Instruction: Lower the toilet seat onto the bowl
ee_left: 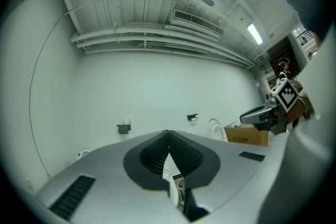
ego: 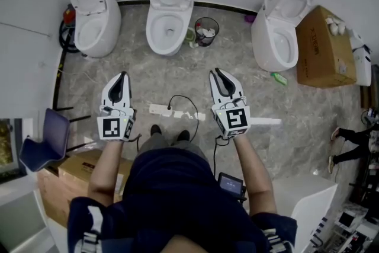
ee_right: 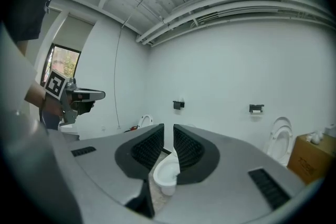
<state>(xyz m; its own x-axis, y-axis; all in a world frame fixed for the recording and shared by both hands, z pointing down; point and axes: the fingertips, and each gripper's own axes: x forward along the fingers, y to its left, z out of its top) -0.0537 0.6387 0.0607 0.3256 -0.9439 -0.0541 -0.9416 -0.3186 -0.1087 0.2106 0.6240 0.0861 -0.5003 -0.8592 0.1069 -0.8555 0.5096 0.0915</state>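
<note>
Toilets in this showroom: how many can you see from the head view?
3, all along the far wall: the left toilet, the middle toilet beside a waste bin, and the right toilet by a cardboard box. None seems hidden.

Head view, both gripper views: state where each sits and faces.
Head view: head-mounted, steeply down at three toilets; forearms, left tongs, right tongs show.
Left gripper view: on left tongs, toward the wall; shut tips show.
Right gripper view: on right tongs, toward the middle toilet; parted tips show.
Shared: gripper views show each other's tongs.
</note>
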